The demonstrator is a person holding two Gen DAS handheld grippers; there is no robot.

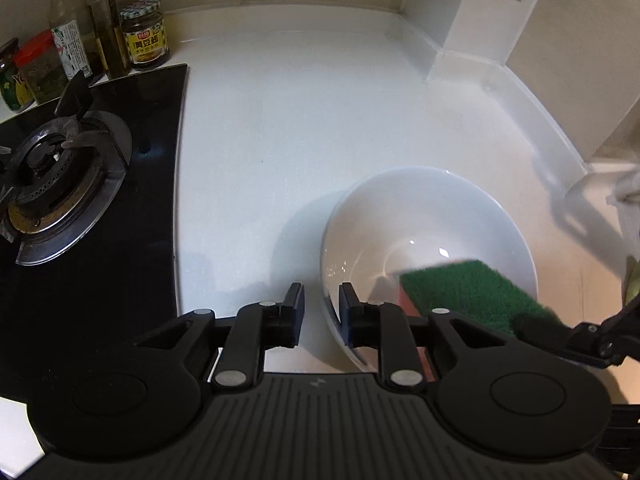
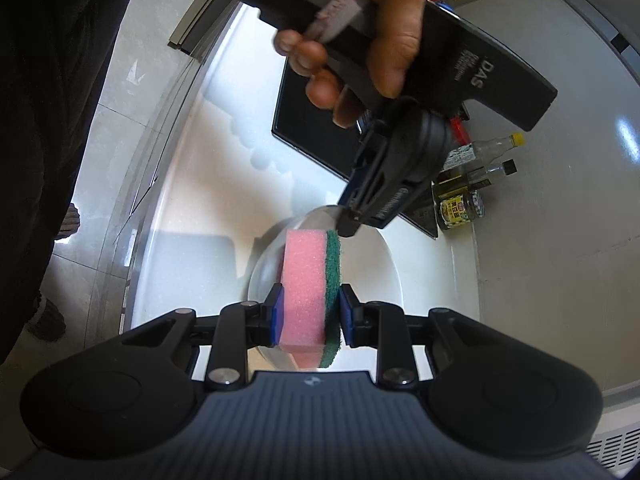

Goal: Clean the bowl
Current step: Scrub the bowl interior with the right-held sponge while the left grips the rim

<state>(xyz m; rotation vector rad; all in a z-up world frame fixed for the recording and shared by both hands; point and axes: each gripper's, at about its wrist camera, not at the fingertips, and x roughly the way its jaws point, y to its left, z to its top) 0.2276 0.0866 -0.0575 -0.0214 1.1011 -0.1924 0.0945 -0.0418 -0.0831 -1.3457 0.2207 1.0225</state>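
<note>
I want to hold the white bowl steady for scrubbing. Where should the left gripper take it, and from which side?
Grip the white bowl by its thin near rim, from above: one left gripper finger inside, one outside. The wall is tilted and too wide elsewhere; the sponge fills the middle.

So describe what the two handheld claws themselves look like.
Both are matte black. The left claw and right claw have blue pads on black fingers, silver pivot pins, round side discs and a ribbed grey base with a small logo. The left one's handle shows white "DAS" lettering. No cables visible.
</note>
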